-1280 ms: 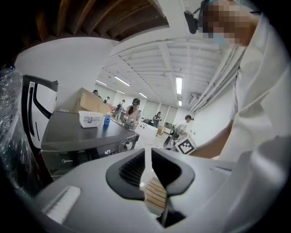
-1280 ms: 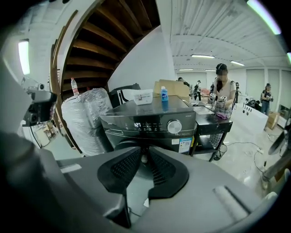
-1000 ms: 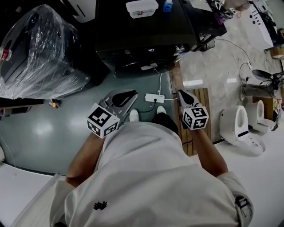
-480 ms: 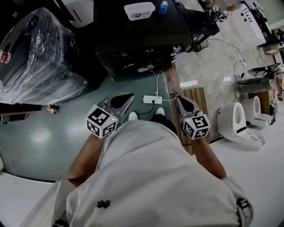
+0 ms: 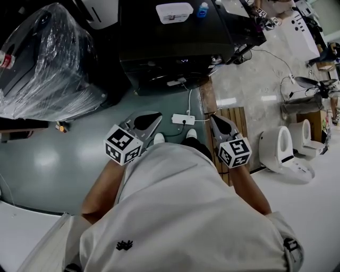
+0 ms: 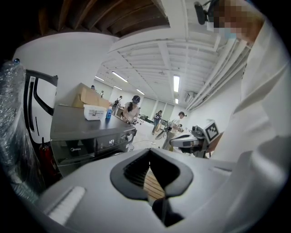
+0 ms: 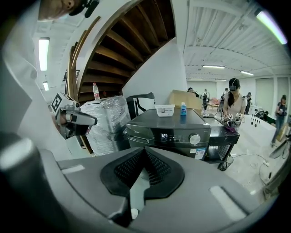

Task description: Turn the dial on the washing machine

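We hold both grippers low in front of us, well apart from the washing machine [image 5: 170, 37], which stands ahead across a stretch of grey-green floor [image 5: 64, 154]. The left gripper [image 5: 149, 120] has its fingers pressed together with nothing between them. The right gripper [image 5: 221, 125] likewise has its fingers closed on nothing.

In the right gripper view, the dial [image 7: 195, 139] sits toward the right end of the machine's dark front, to the right of a lit display [image 7: 164, 136]. It is beyond the closed fingers and untouched.

On the machine's top stand a clear plastic box [image 5: 174, 11] and a small blue bottle [image 5: 202, 8] just beside it. A bulky thing wrapped in plastic film [image 5: 48, 58] stands to the machine's left. In the head view, a white power strip [image 5: 184, 119] lies on the floor between the two grippers.
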Tool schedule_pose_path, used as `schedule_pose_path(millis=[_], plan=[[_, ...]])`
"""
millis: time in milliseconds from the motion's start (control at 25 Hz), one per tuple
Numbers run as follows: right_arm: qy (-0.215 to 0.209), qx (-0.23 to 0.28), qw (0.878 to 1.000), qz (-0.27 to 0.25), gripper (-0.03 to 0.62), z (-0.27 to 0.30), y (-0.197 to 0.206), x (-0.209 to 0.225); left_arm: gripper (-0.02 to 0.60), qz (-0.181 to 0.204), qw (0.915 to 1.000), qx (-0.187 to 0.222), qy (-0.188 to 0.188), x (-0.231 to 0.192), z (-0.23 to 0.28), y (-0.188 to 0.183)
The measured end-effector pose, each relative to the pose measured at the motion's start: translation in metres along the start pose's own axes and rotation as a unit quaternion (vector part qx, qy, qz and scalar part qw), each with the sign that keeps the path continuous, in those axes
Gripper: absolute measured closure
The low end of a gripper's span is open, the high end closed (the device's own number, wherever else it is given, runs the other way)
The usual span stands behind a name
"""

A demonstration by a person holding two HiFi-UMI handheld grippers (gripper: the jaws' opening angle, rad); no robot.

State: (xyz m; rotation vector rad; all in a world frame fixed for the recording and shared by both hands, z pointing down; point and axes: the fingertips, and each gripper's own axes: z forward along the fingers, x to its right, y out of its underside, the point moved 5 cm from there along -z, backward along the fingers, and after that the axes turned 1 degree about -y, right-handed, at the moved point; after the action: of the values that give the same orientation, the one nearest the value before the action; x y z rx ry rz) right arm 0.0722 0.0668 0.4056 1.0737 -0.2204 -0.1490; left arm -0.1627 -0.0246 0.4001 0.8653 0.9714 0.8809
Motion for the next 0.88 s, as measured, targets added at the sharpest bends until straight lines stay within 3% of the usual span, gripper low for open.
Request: schedule_pose_path(millis=[880], plan=[[0.002,0.014,1.0,0.004,0.592,-0.0036,-0.0026,-0.0019,0.523,0.0,1.0,-0.007,0.004,0.0017,0.0006,0.0017]])
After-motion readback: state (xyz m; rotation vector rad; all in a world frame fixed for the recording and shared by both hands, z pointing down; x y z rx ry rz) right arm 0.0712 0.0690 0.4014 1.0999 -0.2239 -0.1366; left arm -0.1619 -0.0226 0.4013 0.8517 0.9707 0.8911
